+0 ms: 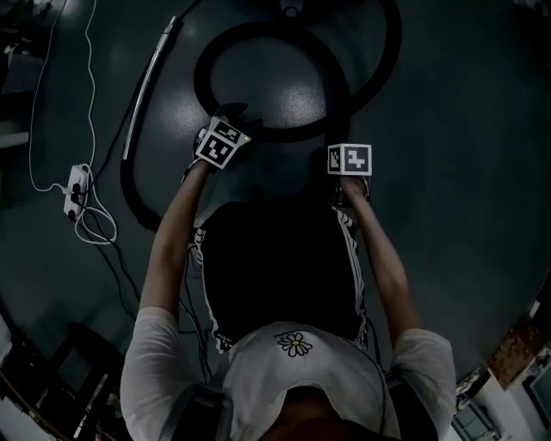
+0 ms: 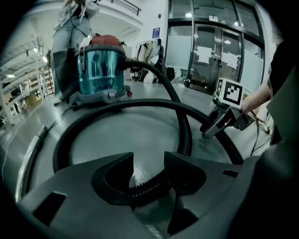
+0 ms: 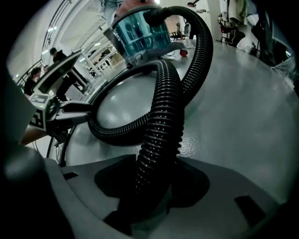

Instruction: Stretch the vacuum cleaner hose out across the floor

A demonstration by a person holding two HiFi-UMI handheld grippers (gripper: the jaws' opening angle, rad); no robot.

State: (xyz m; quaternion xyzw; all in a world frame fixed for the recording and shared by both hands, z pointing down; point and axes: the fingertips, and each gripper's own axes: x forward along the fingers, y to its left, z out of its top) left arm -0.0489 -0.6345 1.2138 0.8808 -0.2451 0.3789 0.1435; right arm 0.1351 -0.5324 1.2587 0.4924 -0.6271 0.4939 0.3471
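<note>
Coiling on the floor (image 1: 448,129), the hose (image 3: 163,107) is clamped along the right hand-held gripper (image 3: 152,169), while the left hand-held gripper (image 2: 148,164) is held open astride it, crosswise.

both arms reach forward and down
left gripper (image 2: 149,163) jaws apart, right gripper (image 3: 156,163) clamped on the hose (image 3: 163,107), both tilted down

This was a large indoor hall of the commercial or industrial sort. A broad, glossy grey floor (image 2: 140,126) ran back to tall glass doors (image 2: 215,51) at the upper right of the left gripper view. A railed upper level (image 2: 126,5) crossed the top, with a clothes rack (image 2: 147,49) beneath and people (image 3: 56,56) standing about.
</note>
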